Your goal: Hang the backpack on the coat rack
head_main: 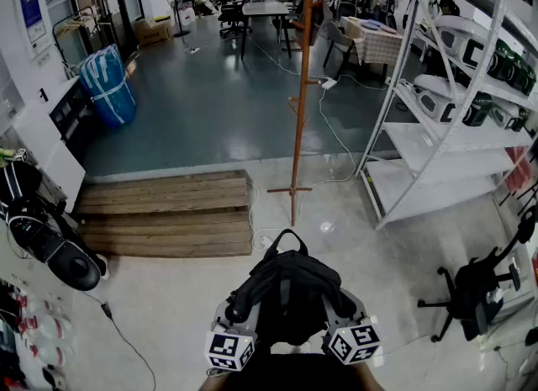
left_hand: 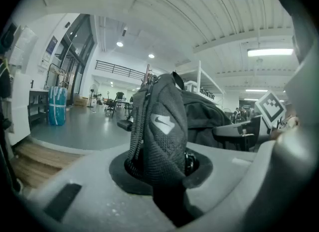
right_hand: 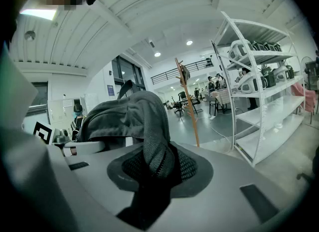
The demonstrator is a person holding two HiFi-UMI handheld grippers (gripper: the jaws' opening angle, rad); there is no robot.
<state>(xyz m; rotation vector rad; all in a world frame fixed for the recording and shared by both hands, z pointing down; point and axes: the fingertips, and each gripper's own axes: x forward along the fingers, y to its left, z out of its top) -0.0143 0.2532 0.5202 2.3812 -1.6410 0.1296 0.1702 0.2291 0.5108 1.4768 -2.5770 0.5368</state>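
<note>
I hold the backpack [head_main: 287,284] before the coat rack [head_main: 300,87], ready to hook, with left gripper [left_hand: 160,163] and right gripper [right_hand: 152,168] jaws clamped on its straps.

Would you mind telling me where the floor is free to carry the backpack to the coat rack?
Bare floor runs from the backpack to the coat rack, between the wooden platform and white shelving. Crowded: black bags far left, office chair right.
</note>
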